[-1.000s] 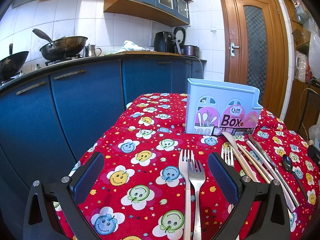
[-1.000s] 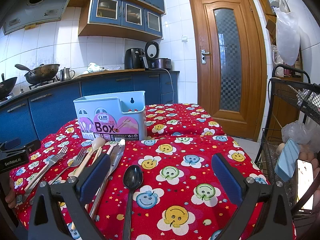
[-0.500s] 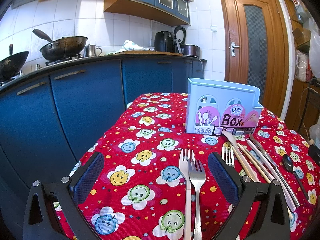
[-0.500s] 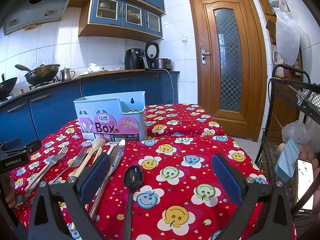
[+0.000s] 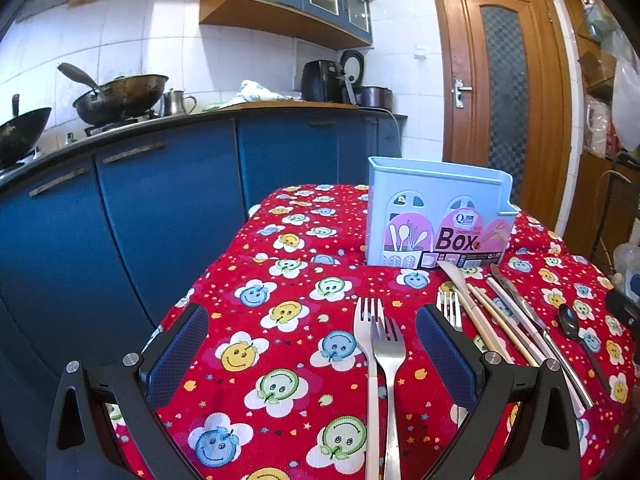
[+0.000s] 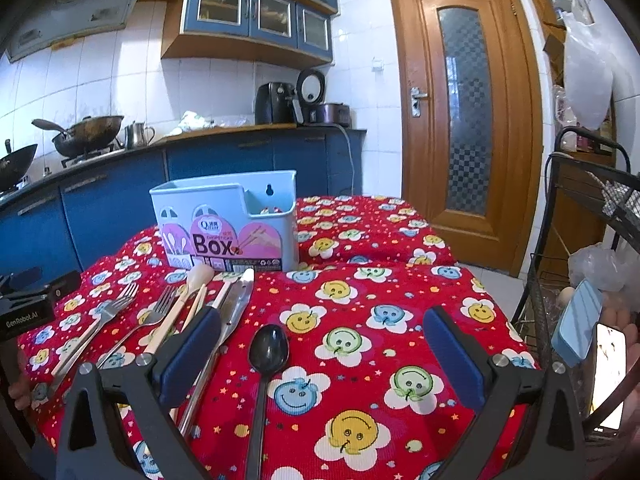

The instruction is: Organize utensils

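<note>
A light blue utensil box (image 5: pixel 436 220) (image 6: pixel 228 224) stands upright on the red smiley tablecloth (image 5: pixel 280 312). In front of it lie two forks (image 5: pixel 380 356), a third fork (image 5: pixel 450 312), a wooden spoon (image 6: pixel 192 300), chopsticks (image 5: pixel 500 328), table knives (image 6: pixel 236 304) and a black spoon (image 6: pixel 266 356). My left gripper (image 5: pixel 312 344) hovers open over the cloth, the two forks lying between its fingers. My right gripper (image 6: pixel 322 348) is open too, with the black spoon between its fingers near the left one. Neither holds anything.
Blue kitchen cabinets (image 5: pixel 140 208) with woks (image 5: pixel 120 98) run along the left. A wooden door (image 6: pixel 468 120) is at the back right. A black wire rack (image 6: pixel 580 272) with bags stands close to the table's right edge. A hand with a phone (image 6: pixel 608 364) shows at the far right.
</note>
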Action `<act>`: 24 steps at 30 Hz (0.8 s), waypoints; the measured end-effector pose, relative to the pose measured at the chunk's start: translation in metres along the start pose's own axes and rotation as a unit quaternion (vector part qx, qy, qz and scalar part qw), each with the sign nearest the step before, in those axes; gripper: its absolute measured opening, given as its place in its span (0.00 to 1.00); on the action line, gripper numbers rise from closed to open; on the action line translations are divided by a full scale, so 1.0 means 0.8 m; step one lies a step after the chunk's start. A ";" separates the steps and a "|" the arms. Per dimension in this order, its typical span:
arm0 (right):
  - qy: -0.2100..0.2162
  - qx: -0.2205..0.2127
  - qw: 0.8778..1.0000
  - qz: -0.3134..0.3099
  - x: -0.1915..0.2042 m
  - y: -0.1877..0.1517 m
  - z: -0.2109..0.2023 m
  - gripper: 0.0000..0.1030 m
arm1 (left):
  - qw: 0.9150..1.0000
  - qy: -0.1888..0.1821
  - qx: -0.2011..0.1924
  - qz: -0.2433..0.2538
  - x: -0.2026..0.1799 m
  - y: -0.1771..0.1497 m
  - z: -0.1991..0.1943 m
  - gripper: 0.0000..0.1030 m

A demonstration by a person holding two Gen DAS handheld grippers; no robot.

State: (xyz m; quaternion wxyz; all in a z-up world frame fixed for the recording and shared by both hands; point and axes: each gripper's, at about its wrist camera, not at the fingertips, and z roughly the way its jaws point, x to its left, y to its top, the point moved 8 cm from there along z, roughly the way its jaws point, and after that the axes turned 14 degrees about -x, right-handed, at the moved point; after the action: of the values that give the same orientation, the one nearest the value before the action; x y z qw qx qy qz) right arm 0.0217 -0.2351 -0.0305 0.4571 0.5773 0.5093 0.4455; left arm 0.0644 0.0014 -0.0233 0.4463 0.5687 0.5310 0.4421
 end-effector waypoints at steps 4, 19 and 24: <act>0.003 0.030 0.999 -0.014 -0.004 0.006 0.002 1.00 | 1.000 -0.007 0.018 0.001 0.003 0.009 0.002 1.00; 0.043 0.213 0.975 0.047 -0.024 -0.008 0.027 0.69 | 0.987 -0.056 0.148 0.040 -0.001 -0.002 0.032 0.87; 0.070 0.270 0.960 0.036 -0.005 -0.021 0.026 0.55 | 0.974 -0.078 0.212 0.034 -0.002 -0.022 0.044 0.75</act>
State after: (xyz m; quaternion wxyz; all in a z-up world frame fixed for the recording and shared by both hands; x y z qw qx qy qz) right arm 0.0389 -0.2399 -0.0508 0.2308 0.6646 0.6203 0.3468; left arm 0.0953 -0.0011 -0.0483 0.3401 0.7006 0.5569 0.2888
